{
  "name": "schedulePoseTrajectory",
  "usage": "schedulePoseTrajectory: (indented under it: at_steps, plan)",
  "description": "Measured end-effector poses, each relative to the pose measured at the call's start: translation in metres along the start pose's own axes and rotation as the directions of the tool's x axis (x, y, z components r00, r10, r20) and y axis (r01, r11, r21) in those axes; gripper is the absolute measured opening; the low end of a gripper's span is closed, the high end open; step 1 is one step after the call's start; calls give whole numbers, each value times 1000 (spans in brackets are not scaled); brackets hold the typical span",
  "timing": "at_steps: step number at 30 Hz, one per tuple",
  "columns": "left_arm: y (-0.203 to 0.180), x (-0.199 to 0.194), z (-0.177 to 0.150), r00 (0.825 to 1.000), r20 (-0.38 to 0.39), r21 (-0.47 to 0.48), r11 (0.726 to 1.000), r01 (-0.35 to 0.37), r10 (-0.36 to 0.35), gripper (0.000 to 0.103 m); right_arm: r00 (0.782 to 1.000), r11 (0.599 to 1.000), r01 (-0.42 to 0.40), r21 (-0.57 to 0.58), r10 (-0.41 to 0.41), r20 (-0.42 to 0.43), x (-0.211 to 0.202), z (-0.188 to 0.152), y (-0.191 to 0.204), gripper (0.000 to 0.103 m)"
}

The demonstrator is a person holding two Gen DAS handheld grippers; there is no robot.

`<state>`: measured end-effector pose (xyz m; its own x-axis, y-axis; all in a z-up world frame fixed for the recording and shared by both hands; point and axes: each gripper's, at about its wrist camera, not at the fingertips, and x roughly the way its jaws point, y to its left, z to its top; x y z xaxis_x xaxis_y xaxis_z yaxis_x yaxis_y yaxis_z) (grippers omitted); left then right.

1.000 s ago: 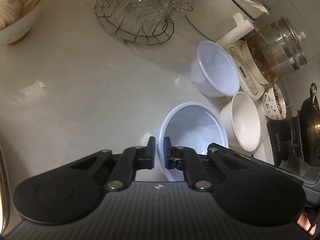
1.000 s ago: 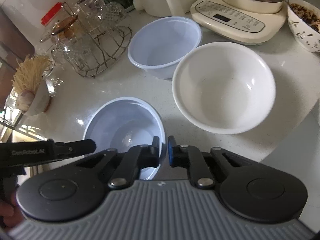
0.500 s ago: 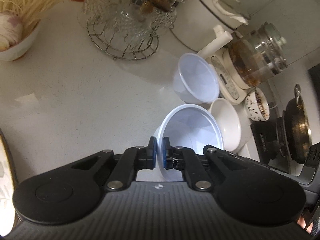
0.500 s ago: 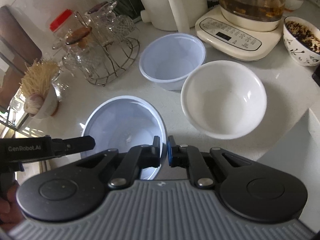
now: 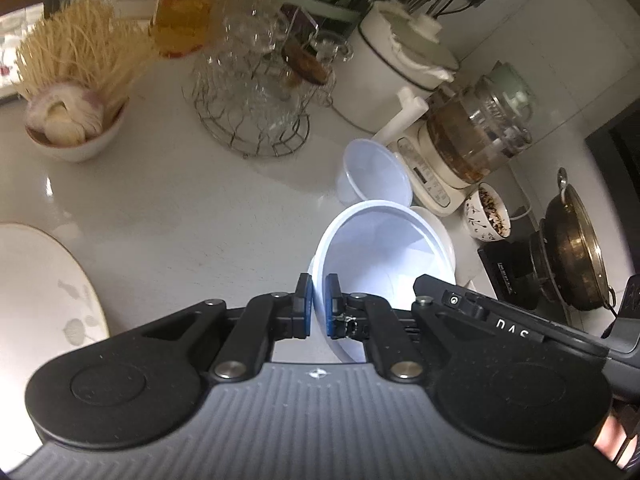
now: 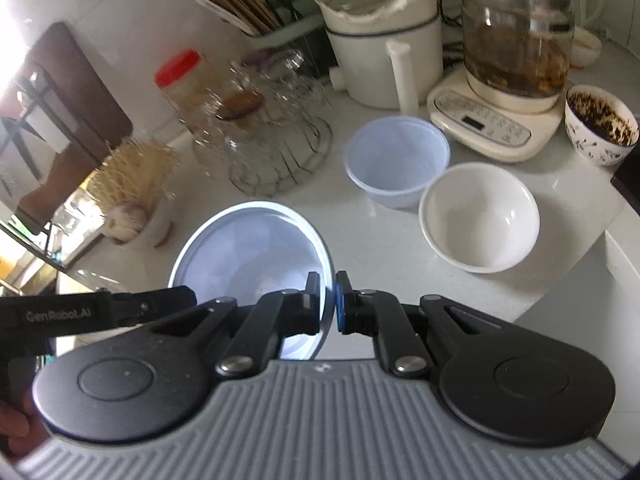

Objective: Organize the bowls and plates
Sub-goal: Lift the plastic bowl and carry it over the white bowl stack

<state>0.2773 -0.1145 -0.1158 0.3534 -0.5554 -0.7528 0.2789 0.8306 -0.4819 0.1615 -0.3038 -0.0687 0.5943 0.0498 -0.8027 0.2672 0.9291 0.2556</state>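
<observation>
Closest in, both tools are pinched onto the same pale blue plastic bowl (image 6: 256,256): the right gripper (image 6: 328,300) has its pads nearly together with only the thin rim between them on one side, and the left gripper (image 5: 316,306) is clamped the same way on the opposite edge, so the bowl hangs between the two, tilted and clear of the countertop (image 5: 192,208). That looks to me like the risky part. The wall is thin and flexible, and if the two hands drift apart or twist against each other the rim could buckle or slip out of one grip, leaving the bowl swinging from the other. Off to the left a white patterned plate (image 5: 36,280) lies at the counter's edge, near enough to be knocked if the bowl swings that way. Just beyond the held bowl sits a white ceramic bowl (image 6: 480,216), and beside it a second blue plastic bowl (image 6: 396,160), the likely place to nest this one. Lowering it at this tilt could catch a rim and shove that light bowl along, or clip the ceramic one. Farther back the wire rack of glassware (image 6: 276,148), the glass kettle on its base (image 6: 516,40) and a small bowl of dark bits (image 6: 600,124) crowd the counter, so a wide carry could tip something.
</observation>
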Motion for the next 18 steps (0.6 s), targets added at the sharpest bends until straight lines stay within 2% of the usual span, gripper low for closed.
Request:
schedulePoseTrajectory:
  at_steps: [9, 18]
  plan:
    - [18, -51, -3, 997, 74, 28, 999, -16, 14, 7, 997, 999, -53, -10, 53, 64, -17, -10, 34, 10]
    - [56, -97, -12, 986, 160, -36, 998, -45, 50, 7, 988, 987, -130, -100, 137, 73, -15, -12, 80, 10]
